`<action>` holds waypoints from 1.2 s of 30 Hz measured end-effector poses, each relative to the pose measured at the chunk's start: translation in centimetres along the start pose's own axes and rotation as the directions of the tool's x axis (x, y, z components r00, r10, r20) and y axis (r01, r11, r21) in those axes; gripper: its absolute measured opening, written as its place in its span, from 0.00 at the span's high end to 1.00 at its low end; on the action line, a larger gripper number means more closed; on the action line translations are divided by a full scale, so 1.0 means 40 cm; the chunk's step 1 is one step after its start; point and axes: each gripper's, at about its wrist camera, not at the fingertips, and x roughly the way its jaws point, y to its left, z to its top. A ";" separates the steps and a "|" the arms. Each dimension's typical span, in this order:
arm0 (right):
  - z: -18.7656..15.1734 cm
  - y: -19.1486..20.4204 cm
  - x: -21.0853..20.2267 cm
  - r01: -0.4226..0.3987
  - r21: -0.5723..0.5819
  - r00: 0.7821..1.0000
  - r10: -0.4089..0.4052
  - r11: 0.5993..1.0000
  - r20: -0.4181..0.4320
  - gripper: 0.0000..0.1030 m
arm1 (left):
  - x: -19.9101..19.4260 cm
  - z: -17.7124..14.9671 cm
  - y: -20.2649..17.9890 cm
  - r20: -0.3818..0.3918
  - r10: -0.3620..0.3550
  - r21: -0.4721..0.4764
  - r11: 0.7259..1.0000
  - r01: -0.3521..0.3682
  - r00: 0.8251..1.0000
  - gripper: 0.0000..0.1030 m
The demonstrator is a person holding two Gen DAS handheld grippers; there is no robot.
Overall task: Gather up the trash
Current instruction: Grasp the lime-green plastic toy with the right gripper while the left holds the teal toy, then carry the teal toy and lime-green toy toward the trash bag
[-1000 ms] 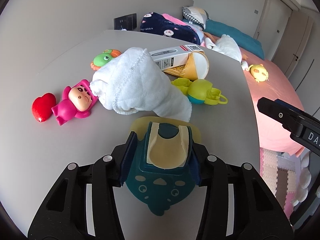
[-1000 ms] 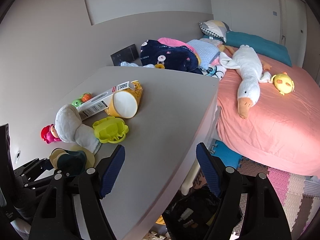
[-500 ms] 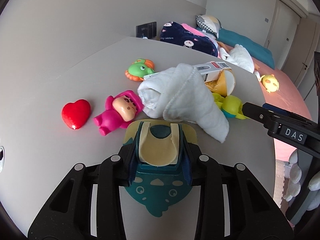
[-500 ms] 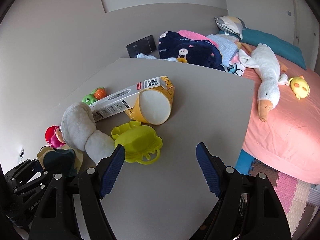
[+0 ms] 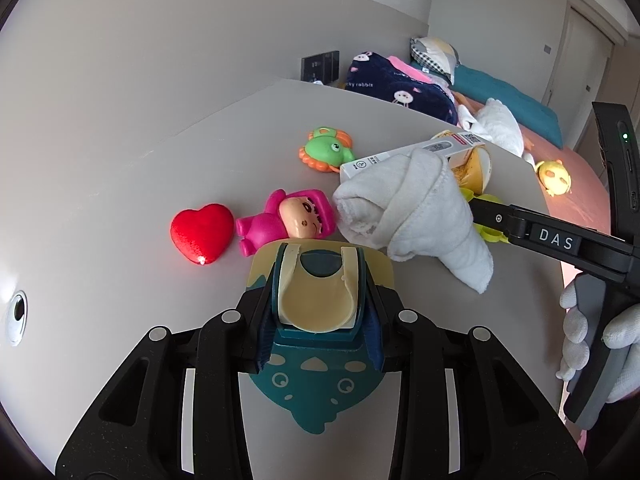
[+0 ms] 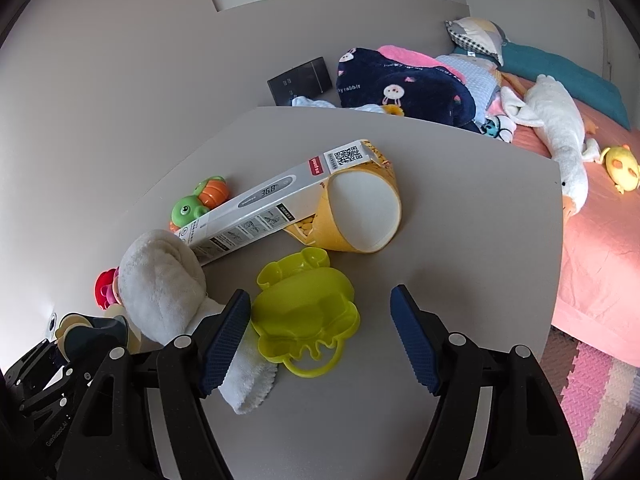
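Thermometer box (image 6: 256,208): lies flat on the grey surface (image 6: 460,240), long axis running 8 o'clock to 2 o'clock in the right wrist view, QR end at 2 o'clock. That end rests against the tipped yellow paper cup (image 6: 360,216), whose open mouth faces 5 o'clock. The box's 8 o'clock end touches the rolled white towel (image 6: 164,284).

Yellow-green toy lid (image 6: 304,312) sits at 6 o'clock from the cup, partly between the pads of the right gripper (image 6: 320,340). Its jaws are closing and touch nothing.

Left gripper (image 5: 320,312) is clamped on a teal and cream dinosaur toy (image 5: 316,376), held just over the surface.

Left wrist view only: red heart (image 5: 202,232), all of the pink doll (image 5: 288,220), and a gloved hand (image 5: 588,344) on the right gripper's handle at 3 o'clock. There the towel hides most of the box, and its print can't be read.

Right wrist view only: the box's printed face, the cup's mouth, the whole lid, a white goose plush (image 6: 556,128) on the pink bed (image 6: 600,248). Green turtle toy (image 6: 196,204) shows in both, at 10 o'clock from the box.
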 end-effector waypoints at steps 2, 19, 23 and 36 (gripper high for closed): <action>0.002 0.009 0.017 0.014 -0.009 1.000 -0.014 1.000 -0.019 0.43 | 0.000 -0.001 0.003 0.000 0.001 -0.006 1.000 -0.001 1.000 0.66; -0.027 -0.013 -0.070 0.051 0.007 0.998 -0.051 0.999 0.020 0.47 | -0.013 -0.003 -0.011 0.000 -0.021 -0.010 1.000 0.021 1.000 0.66; -0.036 -0.025 -0.117 0.053 0.018 0.998 -0.054 0.998 0.033 0.47 | -0.034 -0.010 -0.034 0.010 -0.032 -0.003 0.999 0.032 0.999 0.66; -0.094 -0.073 -0.285 0.061 0.044 0.994 -0.064 0.997 0.093 0.47 | -0.111 -0.038 -0.114 0.033 -0.064 0.024 0.998 0.064 0.997 0.66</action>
